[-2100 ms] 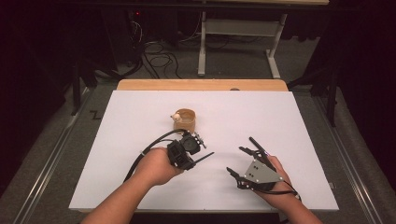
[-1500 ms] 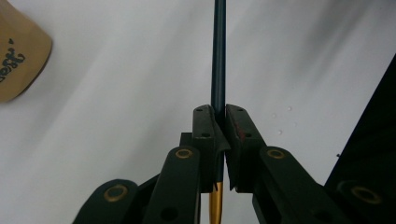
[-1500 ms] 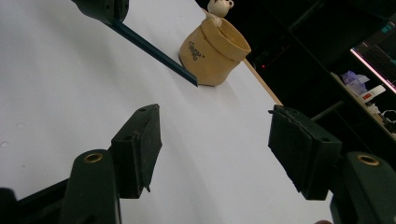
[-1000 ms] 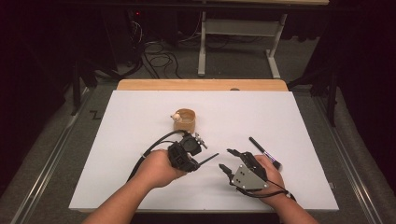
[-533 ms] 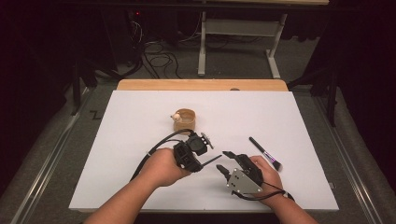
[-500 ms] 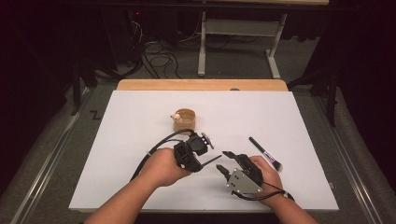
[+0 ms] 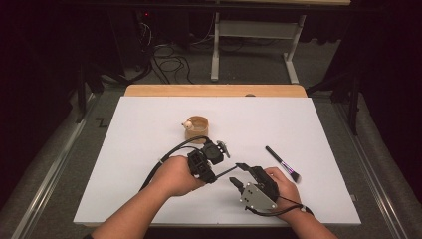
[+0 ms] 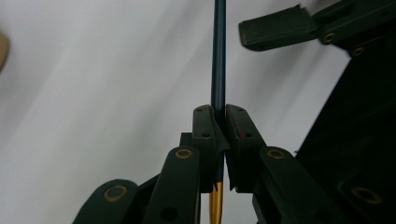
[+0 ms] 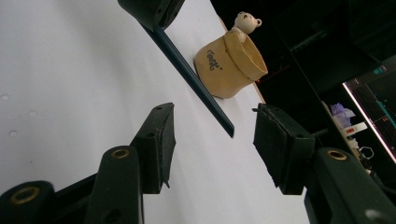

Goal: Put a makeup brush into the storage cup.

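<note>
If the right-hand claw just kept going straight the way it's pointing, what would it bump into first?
Probably the thin dark stick that the left gripper holds: its free end hangs just ahead of the right gripper, between its open jaws. Behind it stands the bear cup, though depth is hard to judge.

A thin dark blue stick (image 8: 218,56), perhaps a brush handle, with a gold band at its near end, is clamped between the jaws of the left gripper (image 7: 209,160). In the left gripper view it runs straight out past the jaw tips; in the high view it shows as a fine dark line slanting from that gripper toward the right gripper (image 7: 243,175). In the right gripper view its free end hangs above the white tabletop (image 7: 149,119), between the right gripper's parted jaws and touching neither, with the tan bear cup (image 9: 231,65) just behind it.
</note>
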